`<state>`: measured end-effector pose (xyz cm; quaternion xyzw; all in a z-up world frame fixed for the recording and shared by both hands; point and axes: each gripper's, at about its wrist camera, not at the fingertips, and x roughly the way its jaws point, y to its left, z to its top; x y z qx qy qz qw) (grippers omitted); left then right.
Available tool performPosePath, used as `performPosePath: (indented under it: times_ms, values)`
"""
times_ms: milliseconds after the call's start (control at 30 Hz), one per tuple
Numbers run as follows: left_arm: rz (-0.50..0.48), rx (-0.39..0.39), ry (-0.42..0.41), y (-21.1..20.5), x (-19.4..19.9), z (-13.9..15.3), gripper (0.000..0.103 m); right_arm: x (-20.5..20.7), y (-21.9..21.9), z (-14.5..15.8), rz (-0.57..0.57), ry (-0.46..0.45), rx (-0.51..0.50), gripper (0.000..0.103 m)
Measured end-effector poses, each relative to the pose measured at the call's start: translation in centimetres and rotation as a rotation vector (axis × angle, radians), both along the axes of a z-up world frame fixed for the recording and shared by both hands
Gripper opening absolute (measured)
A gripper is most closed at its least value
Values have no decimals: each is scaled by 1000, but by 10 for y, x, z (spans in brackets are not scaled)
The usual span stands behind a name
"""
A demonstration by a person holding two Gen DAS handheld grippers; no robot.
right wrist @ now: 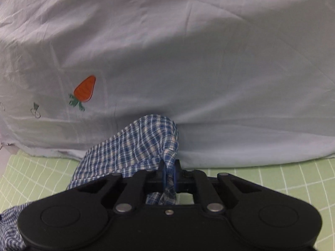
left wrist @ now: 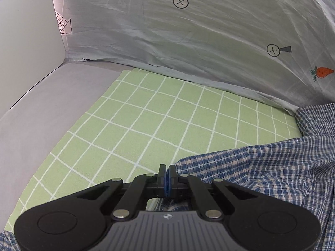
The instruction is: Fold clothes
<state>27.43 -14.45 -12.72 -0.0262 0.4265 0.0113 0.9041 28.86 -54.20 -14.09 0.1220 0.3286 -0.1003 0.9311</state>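
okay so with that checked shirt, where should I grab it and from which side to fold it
Grip the shirt at its edges, as now: the left gripper is shut on the hem lying flat on the green mat, coming in low from the near side. The right gripper pinches a bunched fold by the sheet; a flatter edge would probably fold cleaner.

makeshift recording booth: printed sheet [left wrist: 209, 41] backdrop, checked mat [left wrist: 146, 125].

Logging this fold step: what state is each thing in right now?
Left gripper: jaws shut on plaid shirt edge.
Right gripper: jaws shut on a bunched fold of it.
Plaid shirt: rumpled, unfolded, partly lifted.
Green checked mat: flat under the shirt.
Pale printed sheet: wrinkled, draped behind.
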Motion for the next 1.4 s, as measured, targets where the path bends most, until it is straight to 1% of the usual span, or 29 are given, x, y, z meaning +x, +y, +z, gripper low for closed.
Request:
performPosePath:
  times_ms: [33,67,100,133,167,200,233,267,300,367,433,500,567,633,700,767,867,967,1033,1067,1233,1267,1300,1400]
  values:
    - [10,2,-12,-1,2,3,6,6,-2,2,-16,-1,-18,8]
    - [17,5,-24,-2,4,6,6,10,-1,-1,-34,32,-50,13]
    - [19,2,-33,-1,4,10,10,9,3,-1,-45,50,-78,31]
    - [18,-12,-42,1,3,15,19,-1,8,1,-48,50,-101,44]
    - [18,-25,-52,3,2,19,27,-11,14,4,-51,49,-124,67]
    - [21,-38,-62,7,-2,25,29,-21,19,6,-54,49,-147,82]
    - [27,-44,-72,12,-7,31,33,-32,25,9,-58,48,-170,87]
    - [39,-37,-77,17,-13,37,39,-42,30,11,-61,48,-192,91]
    - [53,-25,-77,23,-20,42,42,-52,36,13,-64,47,-215,94]
    - [87,-1,-64,35,-36,48,52,-86,44,18,-54,51,-230,101]
    - [123,14,-33,50,-56,50,57,-122,50,19,-39,70,-206,101]
    - [160,27,-6,64,-76,52,60,-156,63,17,-36,102,-154,101]
    - [199,39,18,79,-99,52,64,-186,74,10,-24,144,-108,102]
    - [251,36,43,97,-122,51,65,-210,89,-1,-8,196,-89,102]
    - [302,24,67,116,-142,48,66,-229,101,-10,-8,243,-82,102]
    - [354,-6,91,136,-157,44,66,-243,112,-18,-17,272,-63,102]
    - [386,-37,113,160,-169,37,66,-256,129,-27,-39,296,-53,102]
    - [375,-80,119,176,-170,32,65,-262,143,-31,-70,310,-46,102]
    - [359,-142,114,186,-166,31,65,-262,151,-33,-94,320,-41,102]
    - [353,-185,110,190,-162,30,65,-262,156,-34,-106,325,-39,102]
    - [353,-454,124,207,-137,20,65,-260,178,-43,-150,358,-32,102]
    - [352,-478,134,208,-130,17,65,-259,182,-44,-160,359,-30,103]
    - [350,-485,145,208,-123,14,65,-258,184,-44,-172,351,-27,103]
    - [344,-453,187,205,-102,4,64,-255,189,-45,-197,341,-29,103]
